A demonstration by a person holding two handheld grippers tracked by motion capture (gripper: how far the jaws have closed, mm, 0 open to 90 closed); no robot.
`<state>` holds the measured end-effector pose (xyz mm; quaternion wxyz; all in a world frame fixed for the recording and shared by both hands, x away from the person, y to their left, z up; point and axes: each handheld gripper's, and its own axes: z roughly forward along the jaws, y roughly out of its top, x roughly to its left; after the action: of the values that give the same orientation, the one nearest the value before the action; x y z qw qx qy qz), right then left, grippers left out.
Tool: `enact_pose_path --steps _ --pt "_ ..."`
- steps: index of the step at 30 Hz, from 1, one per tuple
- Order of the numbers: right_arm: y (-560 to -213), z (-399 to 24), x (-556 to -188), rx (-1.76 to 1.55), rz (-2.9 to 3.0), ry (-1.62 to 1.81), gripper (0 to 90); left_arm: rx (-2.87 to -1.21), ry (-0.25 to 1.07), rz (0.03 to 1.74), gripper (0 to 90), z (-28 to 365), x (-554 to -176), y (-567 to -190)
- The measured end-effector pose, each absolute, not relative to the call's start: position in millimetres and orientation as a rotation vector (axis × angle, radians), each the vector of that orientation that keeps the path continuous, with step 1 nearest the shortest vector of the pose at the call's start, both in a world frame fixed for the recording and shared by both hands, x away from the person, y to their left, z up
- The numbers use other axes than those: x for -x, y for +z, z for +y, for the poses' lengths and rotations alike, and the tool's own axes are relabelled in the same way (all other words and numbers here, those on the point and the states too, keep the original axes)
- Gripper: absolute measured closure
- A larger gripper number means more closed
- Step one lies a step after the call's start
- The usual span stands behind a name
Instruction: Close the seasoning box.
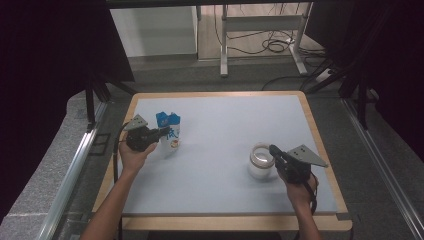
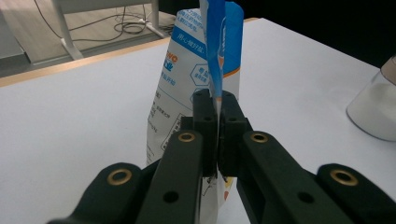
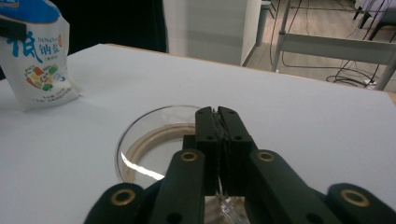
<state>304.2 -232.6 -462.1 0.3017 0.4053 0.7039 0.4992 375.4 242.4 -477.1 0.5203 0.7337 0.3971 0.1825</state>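
Risk at this moment: left gripper (image 2: pixel 217 109) is pinching the bag (image 2: pixel 196 79) by a side seam, standing at the table's (image 1: pixel 225 125) left; right gripper (image 3: pixel 216 122) is clamping the jar's (image 1: pixel 261 161) glass rim. A thin hold is likely inviting slippage or tipping.

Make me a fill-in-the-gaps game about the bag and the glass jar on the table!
1. The left tongs pinch the blue and white ____ by its edge.
2. The right tongs grip the rim of the glass ____.
3. In the high view, the bag stands to the ____ of the jar.

Missing words: bag; jar; left
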Motion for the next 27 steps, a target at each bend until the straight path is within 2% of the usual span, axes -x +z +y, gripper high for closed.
enact_pose_path --steps 9,11,14,19,22,27 --pt "-462.8 -250.8 -298.4 -1.079 1.875 1.356 75.6 -1.755 0.440 0.956 88.3 241.3 -374.6 -477.7" --pt "-462.3 -253.5 -298.0 -1.068 1.883 1.358 68.6 -1.754 0.439 0.958 88.3 241.3 -374.7 -477.8" --pt "-463.4 -259.2 -296.6 -1.057 1.869 1.343 51.4 -1.754 0.438 0.961 88.4 241.5 -374.3 -477.9" --pt "-472.1 -273.8 -292.9 -1.047 1.876 1.321 34.7 -1.756 0.437 0.957 88.3 242.0 -374.3 -478.4" --pt "-476.1 -284.4 -290.3 -1.043 1.887 1.316 29.2 -1.758 0.437 0.957 88.4 241.2 -374.0 -478.6" --pt "-488.2 -299.1 -289.3 -1.060 1.924 1.292 25.0 -1.758 0.436 0.959 88.3 241.2 -373.9 -478.6"
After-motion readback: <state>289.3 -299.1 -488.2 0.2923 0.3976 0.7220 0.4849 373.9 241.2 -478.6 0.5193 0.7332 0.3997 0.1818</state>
